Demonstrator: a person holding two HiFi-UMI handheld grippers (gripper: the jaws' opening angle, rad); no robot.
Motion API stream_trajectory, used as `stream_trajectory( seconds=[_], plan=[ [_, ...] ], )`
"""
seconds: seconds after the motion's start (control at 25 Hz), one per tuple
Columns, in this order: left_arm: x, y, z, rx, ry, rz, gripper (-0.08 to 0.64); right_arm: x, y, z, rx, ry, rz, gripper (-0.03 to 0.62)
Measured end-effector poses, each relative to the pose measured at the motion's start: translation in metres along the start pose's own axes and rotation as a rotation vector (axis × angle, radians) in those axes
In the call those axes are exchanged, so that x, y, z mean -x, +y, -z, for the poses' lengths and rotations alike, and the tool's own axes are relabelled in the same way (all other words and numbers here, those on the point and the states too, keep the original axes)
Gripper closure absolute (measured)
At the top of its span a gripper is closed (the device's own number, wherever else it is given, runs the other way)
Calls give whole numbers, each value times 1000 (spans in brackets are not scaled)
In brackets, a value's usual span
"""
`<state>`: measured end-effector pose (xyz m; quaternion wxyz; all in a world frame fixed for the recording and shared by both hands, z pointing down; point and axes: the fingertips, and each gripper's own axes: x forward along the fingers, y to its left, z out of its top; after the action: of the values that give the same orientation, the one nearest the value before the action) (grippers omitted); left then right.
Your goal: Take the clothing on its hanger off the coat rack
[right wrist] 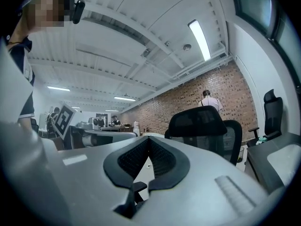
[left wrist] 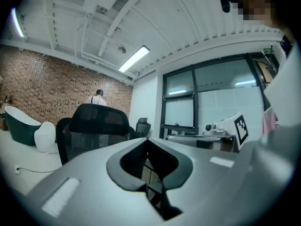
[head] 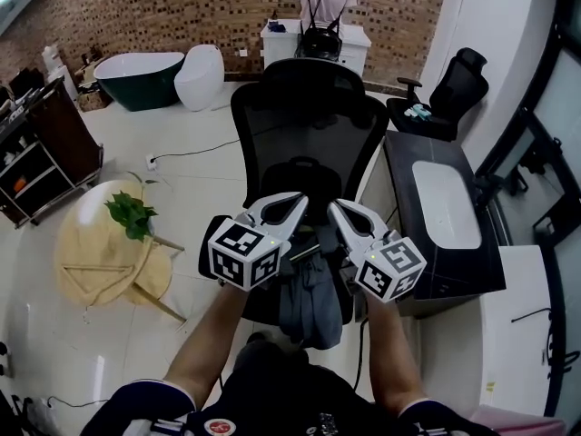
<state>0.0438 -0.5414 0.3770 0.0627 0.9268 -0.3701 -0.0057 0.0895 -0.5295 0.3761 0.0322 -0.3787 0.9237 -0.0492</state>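
Left claw [head: 302, 200] and right claw [head: 332, 206] closed, empty-looking, before office chair [head: 309, 125]; grey clothing [head: 310, 309] at chair's seat, top hidden.

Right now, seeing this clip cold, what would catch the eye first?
The left gripper and right gripper, both shut, are held side by side at the head view's centre. Just beyond stands a black mesh office chair, with grey clothing bunched below the grippers. A dark green bathtub sits upper left by the brick wall.
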Motion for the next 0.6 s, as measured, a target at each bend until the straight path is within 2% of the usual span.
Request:
stream_trajectory(
  seconds=[0.6],
  plan=[
    [3,-10,1,-3,4,4,549,6,5,-13,28,-18,-18,592]
  ],
)
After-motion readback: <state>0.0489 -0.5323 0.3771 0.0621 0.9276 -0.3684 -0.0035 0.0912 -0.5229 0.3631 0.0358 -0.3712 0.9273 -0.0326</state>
